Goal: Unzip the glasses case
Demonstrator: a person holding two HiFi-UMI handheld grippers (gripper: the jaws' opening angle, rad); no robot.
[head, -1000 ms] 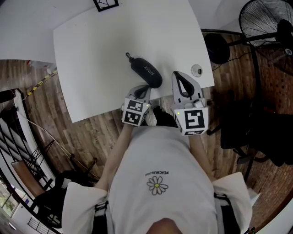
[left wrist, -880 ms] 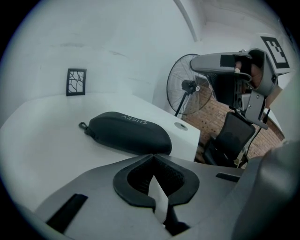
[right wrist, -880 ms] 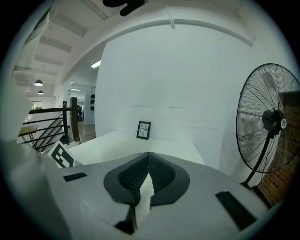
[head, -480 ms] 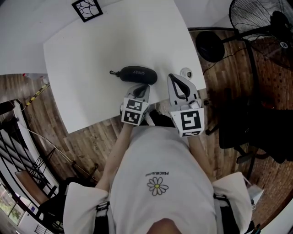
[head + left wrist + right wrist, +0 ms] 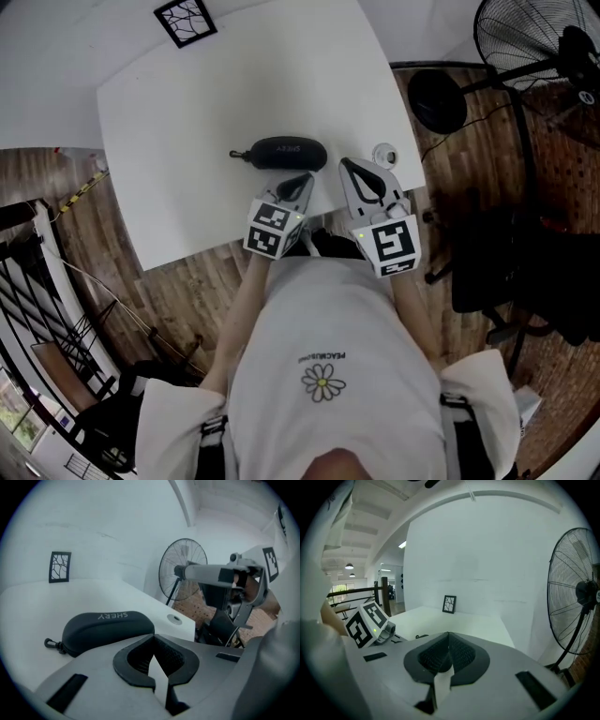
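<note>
- The glasses case lies zipped shut on the tabletop, close to the near edge and toward the near right corner. A small loop sits at its left end.
- It looks light, with a stiff shell and a smooth skin, so it would likely skid. I'd pin the body and pinch the zip tab, which I can't pick out.
- The left gripper has its jaws together and empty, just beside the case's near side.
- The right gripper is closed on nothing, near the case's right end.
</note>
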